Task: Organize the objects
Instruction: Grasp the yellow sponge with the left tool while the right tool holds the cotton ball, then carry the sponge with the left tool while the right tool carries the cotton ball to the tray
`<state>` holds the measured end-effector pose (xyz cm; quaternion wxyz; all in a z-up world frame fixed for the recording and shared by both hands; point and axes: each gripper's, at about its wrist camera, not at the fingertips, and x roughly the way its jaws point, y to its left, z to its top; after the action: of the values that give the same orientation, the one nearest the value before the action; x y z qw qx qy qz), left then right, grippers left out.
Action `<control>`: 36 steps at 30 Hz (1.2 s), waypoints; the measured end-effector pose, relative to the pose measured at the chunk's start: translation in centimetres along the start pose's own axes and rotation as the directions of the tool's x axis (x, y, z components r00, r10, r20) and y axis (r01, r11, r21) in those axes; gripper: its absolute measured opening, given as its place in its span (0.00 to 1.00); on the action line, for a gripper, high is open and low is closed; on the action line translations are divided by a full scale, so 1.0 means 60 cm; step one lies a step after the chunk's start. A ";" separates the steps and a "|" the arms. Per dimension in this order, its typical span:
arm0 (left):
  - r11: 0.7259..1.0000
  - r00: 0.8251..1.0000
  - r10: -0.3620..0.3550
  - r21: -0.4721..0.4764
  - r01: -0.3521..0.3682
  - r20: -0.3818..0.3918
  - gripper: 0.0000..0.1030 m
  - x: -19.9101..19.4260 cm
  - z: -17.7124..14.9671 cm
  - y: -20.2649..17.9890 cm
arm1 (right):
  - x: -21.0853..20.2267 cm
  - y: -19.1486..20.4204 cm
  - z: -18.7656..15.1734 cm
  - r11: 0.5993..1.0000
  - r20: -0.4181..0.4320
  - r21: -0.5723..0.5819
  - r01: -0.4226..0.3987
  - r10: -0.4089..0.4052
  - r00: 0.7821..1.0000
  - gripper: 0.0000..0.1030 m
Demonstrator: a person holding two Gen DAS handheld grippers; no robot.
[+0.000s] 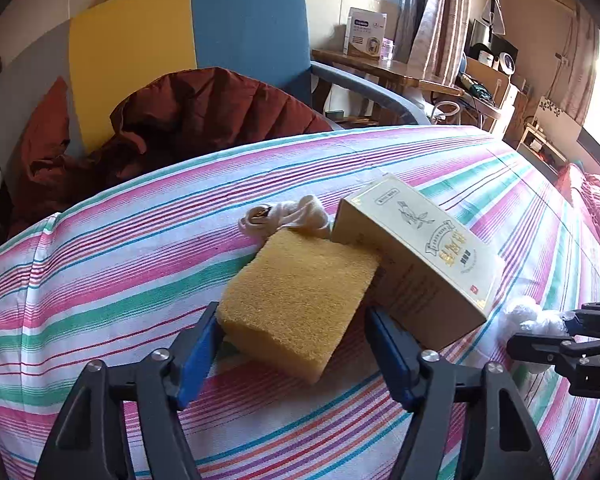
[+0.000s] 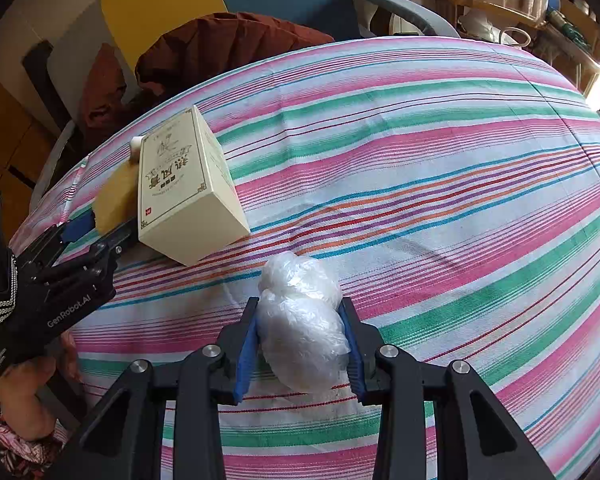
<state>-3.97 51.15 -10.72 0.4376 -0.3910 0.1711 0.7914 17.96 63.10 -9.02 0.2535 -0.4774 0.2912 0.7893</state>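
Note:
A yellow sponge (image 1: 300, 300) lies on the striped bedsheet (image 1: 120, 248), between the fingers of my left gripper (image 1: 292, 320); the jaws stand wide and whether they press it is unclear. A cream box (image 1: 416, 256) leans on the sponge's right edge. A white cloth piece (image 1: 296, 216) lies behind the sponge. My right gripper (image 2: 300, 316) is shut on a crumpled clear plastic bag (image 2: 300, 320) just above the sheet. The box (image 2: 188, 184), the sponge (image 2: 114, 200) and the left gripper (image 2: 84, 240) show at the left of the right wrist view.
A chair with yellow and blue back (image 1: 188, 32) holds a dark red jacket (image 1: 180, 120) beyond the bed edge. A wooden desk (image 1: 388, 68) with a box stands at the back right. A pink quilt (image 1: 596, 204) lies at the right.

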 end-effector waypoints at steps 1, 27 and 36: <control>1.000 1.000 -0.012 -0.018 0.013 0.006 0.62 -0.003 -0.001 0.007 | -0.001 0.000 -0.001 1.000 0.001 -0.001 0.001 -0.001 1.000 0.37; 0.997 0.985 0.055 -0.055 -0.047 0.165 0.58 -0.165 -0.152 0.030 | -0.084 0.057 -0.007 0.993 0.241 -0.078 -0.086 0.103 0.965 0.36; 0.986 0.982 0.072 -0.159 -0.045 0.173 0.58 -0.209 -0.209 0.076 | -0.043 0.186 -0.055 0.935 0.179 -0.311 -0.168 0.232 0.956 0.36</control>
<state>2.05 33.89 -9.37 0.3961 -0.3461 0.0810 0.8466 13.49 52.65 -5.48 0.1276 -0.3902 0.1896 0.8919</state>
